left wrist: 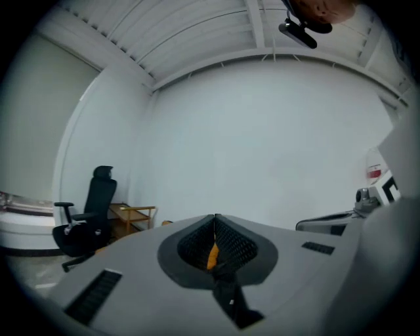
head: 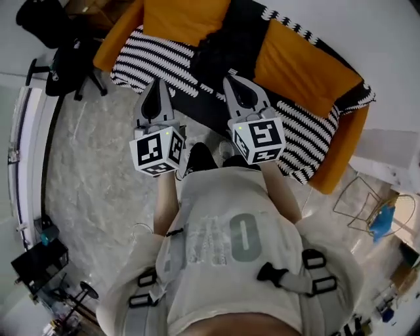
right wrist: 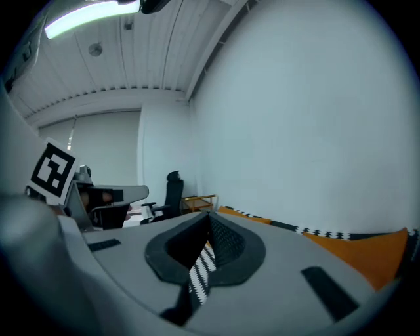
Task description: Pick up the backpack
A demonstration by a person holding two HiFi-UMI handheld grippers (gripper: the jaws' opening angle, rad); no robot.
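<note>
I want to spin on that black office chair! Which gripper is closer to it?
Left. The office chair stands off to the left gripper's outer side. The right gripper is farther away, on the other side of the left one.

Bright, even indoor light; ceiling strip lamp (right wrist: 92, 18) glares in right gripper view. Heavy fisheye bending, dark vignetted corners. Near foreground soft, slight blur.

Large "0" on shirt (head: 223, 197)

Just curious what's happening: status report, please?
Left gripper shut, empty. Right gripper shut, empty. Backpack not clearly in view; grey straps on person's shoulders. Orange sofa ahead.
</note>
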